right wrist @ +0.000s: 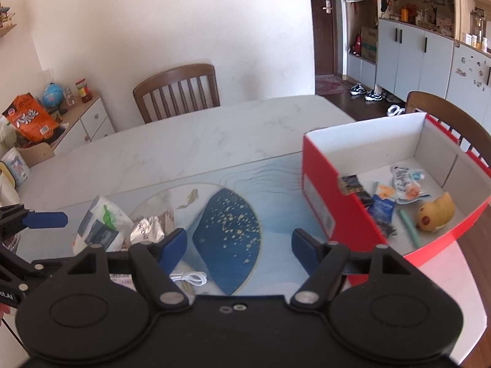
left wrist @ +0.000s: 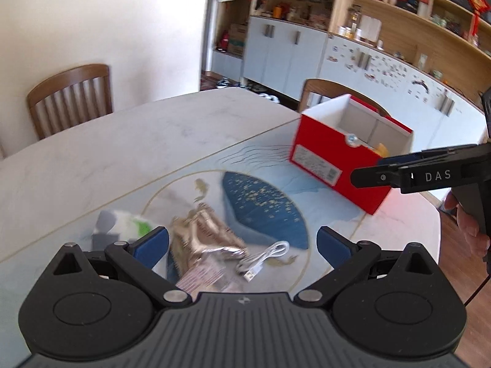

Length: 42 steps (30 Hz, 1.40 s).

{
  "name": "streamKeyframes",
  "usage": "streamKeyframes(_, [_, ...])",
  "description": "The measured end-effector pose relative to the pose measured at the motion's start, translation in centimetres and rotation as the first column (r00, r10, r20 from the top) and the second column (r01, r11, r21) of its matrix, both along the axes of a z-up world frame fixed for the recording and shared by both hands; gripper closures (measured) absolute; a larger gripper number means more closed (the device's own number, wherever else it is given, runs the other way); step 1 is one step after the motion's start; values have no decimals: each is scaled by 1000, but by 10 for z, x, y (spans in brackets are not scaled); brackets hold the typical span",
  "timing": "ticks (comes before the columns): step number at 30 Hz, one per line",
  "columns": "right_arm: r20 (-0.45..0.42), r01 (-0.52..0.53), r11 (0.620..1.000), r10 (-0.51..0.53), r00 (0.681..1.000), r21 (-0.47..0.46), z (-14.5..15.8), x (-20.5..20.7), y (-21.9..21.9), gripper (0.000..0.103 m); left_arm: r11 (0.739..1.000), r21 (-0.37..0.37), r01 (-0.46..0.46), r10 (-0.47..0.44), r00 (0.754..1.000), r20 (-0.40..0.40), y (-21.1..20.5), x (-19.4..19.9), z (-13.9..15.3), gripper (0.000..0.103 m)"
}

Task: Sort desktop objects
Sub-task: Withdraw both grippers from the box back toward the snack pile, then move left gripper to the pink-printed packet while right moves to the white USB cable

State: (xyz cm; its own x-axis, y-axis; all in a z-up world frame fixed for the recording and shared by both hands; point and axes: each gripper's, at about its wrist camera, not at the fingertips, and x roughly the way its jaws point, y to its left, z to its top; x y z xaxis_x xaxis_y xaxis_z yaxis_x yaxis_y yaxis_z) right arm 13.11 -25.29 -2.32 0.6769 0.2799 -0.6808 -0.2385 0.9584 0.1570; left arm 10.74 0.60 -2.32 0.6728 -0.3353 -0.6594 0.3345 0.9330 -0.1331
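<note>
Both claws, left claw [left wrist: 242, 245] and right claw [right wrist: 239, 245], gape empty; silver packet [left wrist: 202, 239], white cable [left wrist: 264, 257] beneath.

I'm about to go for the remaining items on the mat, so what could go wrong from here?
1. The white cable lies right against the silver foil packet; closing the left gripper there may catch both.
2. The red box sits near the table's edge; a bump from the right gripper could shove it off.
3. The loose cable could snag on the fingers.
</note>
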Motion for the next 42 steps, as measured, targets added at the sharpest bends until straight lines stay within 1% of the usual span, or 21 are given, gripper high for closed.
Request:
streamKeyframes(4, [-9,-34,999,34,999,-13,-6,1,14,28,999,-11,-46,46,999,-10,16,-6,-10,0])
streamKeyframes(8, [-13,-66,997,66,998,-30,-13,1,29,28,998,19,-60,60,998,-7,26,-11,-20,0])
streamKeyframes(15, [-51,-126,990,123,991,-63,-35,1,55,28,999,47,-12,13,1000,-17,33,-14,-44,0])
streamKeyframes(20, [-90,-141,988,134,987,-69,-56,3,68,28,997,76,35,-34,999,-11,32,-15,-58,1])
streamKeyframes(26, [-121,-148,984,136,983,-98,-77,6,84,28,990,110,87,-88,996,5,28,-10,-70,1])
streamKeyframes(30, [-137,-153,983,139,981,-99,-88,10,91,27,980,148,131,-136,990,28,23,-9,-74,1])
streamKeyframes(32, [-146,-156,982,140,979,-106,-91,12,94,24,968,190,162,-174,984,46,19,-10,-77,1])
streamKeyframes(35, [-158,-158,981,140,977,-113,-97,15,97,24,954,234,188,-206,977,54,14,-9,-81,1])
streamKeyframes(39, [-182,-160,981,138,974,-113,-104,19,99,23,958,221,185,-199,979,43,16,-4,-84,5])
streamKeyframes(42, [-174,-159,980,136,975,-122,-106,21,103,22,955,228,189,-203,978,39,15,-3,-88,6])
